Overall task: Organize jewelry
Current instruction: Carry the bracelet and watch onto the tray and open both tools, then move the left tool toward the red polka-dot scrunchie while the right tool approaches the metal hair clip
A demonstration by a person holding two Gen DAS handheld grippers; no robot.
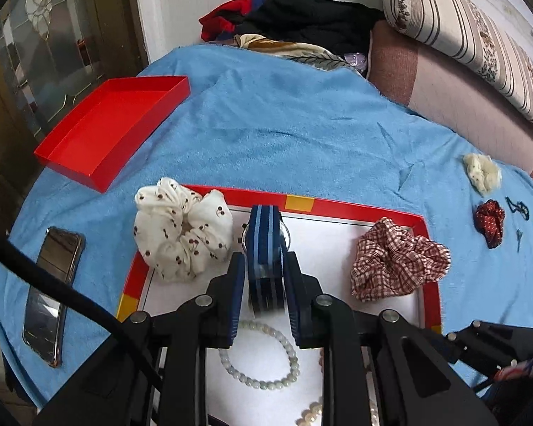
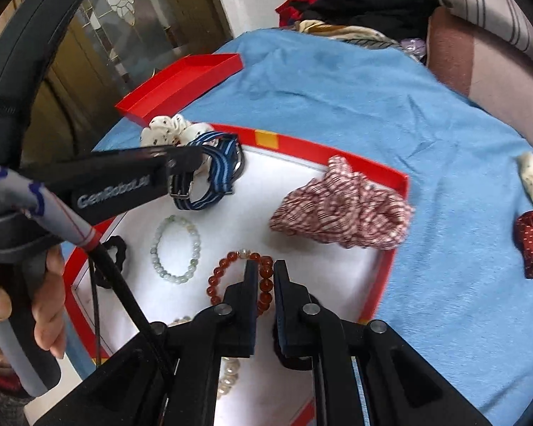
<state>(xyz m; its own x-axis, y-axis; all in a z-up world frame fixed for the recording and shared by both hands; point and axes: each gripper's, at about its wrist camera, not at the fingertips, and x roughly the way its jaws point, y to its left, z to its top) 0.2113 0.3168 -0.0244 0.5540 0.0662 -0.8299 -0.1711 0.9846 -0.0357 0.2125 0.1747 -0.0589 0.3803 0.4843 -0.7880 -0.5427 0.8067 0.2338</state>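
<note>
Left gripper (image 1: 264,280) pinches the watch (image 1: 263,248) by its strap: navy nylon band with light-blue stripes, folded into a loop. A bit of round case shows behind the strap, and the right wrist view shows a metal buckle. Watch is held over the 12 o'clock part of the red-rimmed tray (image 1: 355,209), just beside the cherry-print white scrunchie (image 1: 181,227) at 10 o'clock.

Right gripper (image 2: 265,273): fingers nearly pressed together, with a narrow gap. Tips sit over the amber bead bracelet (image 2: 231,269); cannot tell if they grip a bead or only hover.

Tray contents on the white liner:
- pale green bead bracelet (image 2: 176,252), centre-left, lying flat as an open ring
- amber bracelet at 6 o'clock, with one pale bead at its top
- pearl strand (image 2: 229,372) at the near edge, partly hidden by the right gripper
- red-white plaid scrunchie (image 2: 341,209) at 3 o'clock, draped against the rim
- black scrunchie (image 2: 115,248) at 8 o'clock

Outside the tray, on the blue blanket (image 1: 302,124):
- red box lid (image 1: 113,127) at 10 o'clock, open side up
- phone (image 1: 51,294) at 8 o'clock
- cream scrunchie (image 1: 481,172) and dark red dotted scrunchie (image 1: 490,222) at 3 o'clock, near each other but apart
</note>
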